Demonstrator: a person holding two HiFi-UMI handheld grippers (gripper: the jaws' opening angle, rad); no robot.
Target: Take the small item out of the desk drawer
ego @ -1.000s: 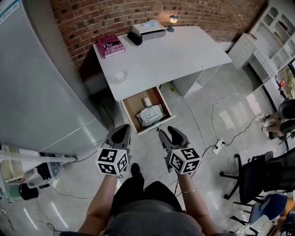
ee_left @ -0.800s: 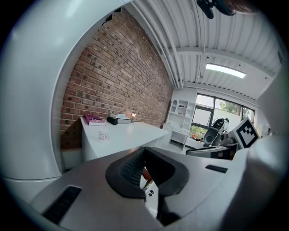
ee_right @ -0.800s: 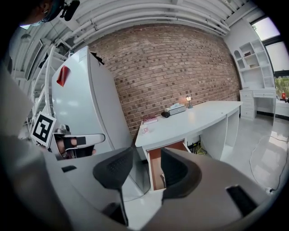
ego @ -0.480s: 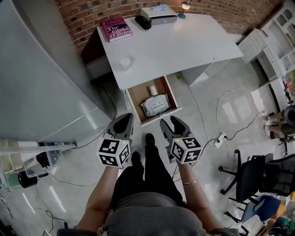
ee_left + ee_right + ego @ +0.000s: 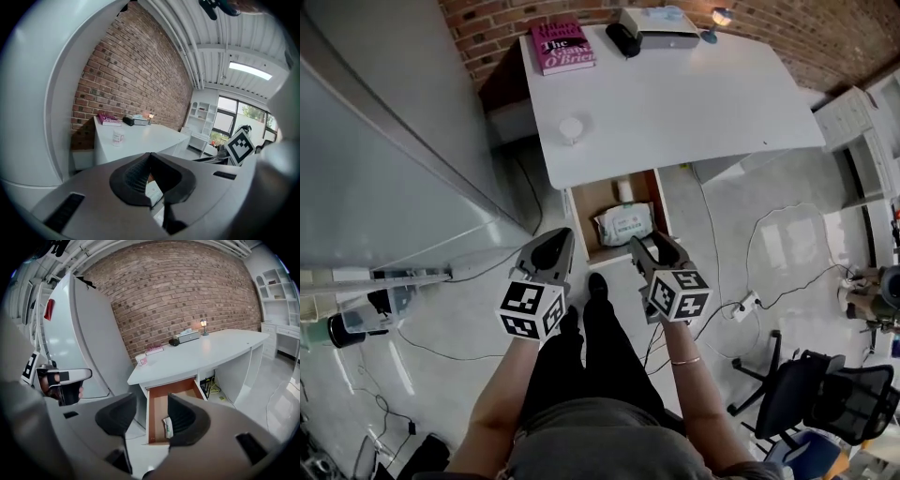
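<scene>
The white worktop (image 5: 694, 103) sits over the open drawer (image 5: 575, 220). Just short of the drawer's front, the left hand-held gripper (image 5: 555, 238) is closed and empty. The right hand-held gripper (image 5: 648, 242) has just been opening, its jaws apart around nothing. Inside the drawer, a wipes pack (image 5: 625, 224) lies towards the front and the small white bottle (image 5: 624, 190) at the back.

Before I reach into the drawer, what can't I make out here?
Small white item at the back of the drawer: head view, too small to identify.
Drawer's far end: head view, under the desktop edge.
White packet: right gripper view, partly behind the right gripper, whose empty jaws have just been opening.
</scene>
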